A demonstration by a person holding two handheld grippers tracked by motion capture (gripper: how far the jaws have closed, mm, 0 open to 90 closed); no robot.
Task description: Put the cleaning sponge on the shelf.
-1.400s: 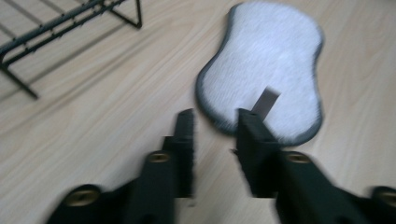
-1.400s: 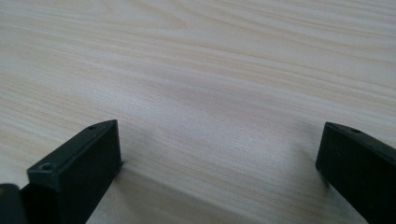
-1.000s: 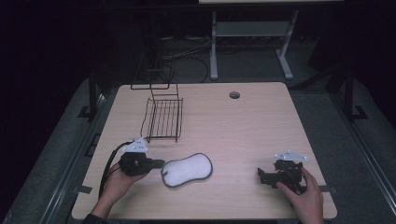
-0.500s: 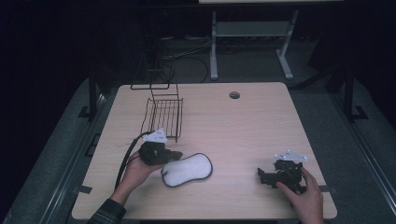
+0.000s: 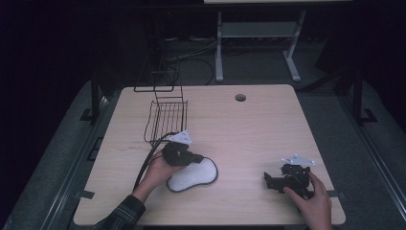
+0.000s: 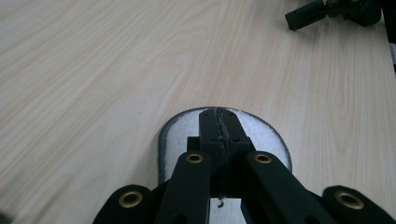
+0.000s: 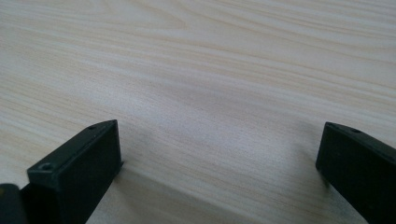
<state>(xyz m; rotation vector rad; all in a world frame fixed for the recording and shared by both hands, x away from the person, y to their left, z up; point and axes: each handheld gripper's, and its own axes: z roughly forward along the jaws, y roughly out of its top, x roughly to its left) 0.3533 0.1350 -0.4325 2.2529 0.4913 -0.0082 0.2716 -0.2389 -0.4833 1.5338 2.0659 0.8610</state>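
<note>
A white oval pad with a dark rim (image 5: 191, 178) lies flat on the wooden table (image 5: 249, 129), front and left of centre. My left gripper (image 5: 198, 158) is held just above the pad's far edge, pointing right; its jaws are pressed together with nothing visible between them. In the left gripper view the shut jaws (image 6: 218, 114) sit over the pad (image 6: 268, 135). My right gripper (image 5: 267, 181) rests near the front right of the table, apart from the pad. In the right gripper view its jaws (image 7: 219, 149) stand wide apart over bare wood.
A black wire basket (image 5: 165, 117) stands at the back left, just behind the left hand. A round cable hole (image 5: 240, 97) is near the table's far edge. The right gripper (image 6: 327, 9) appears far off in the left gripper view.
The left hand has carried its gripper right and away from me, from beside the pad's left end to over the pad. The right gripper has stayed put.
</note>
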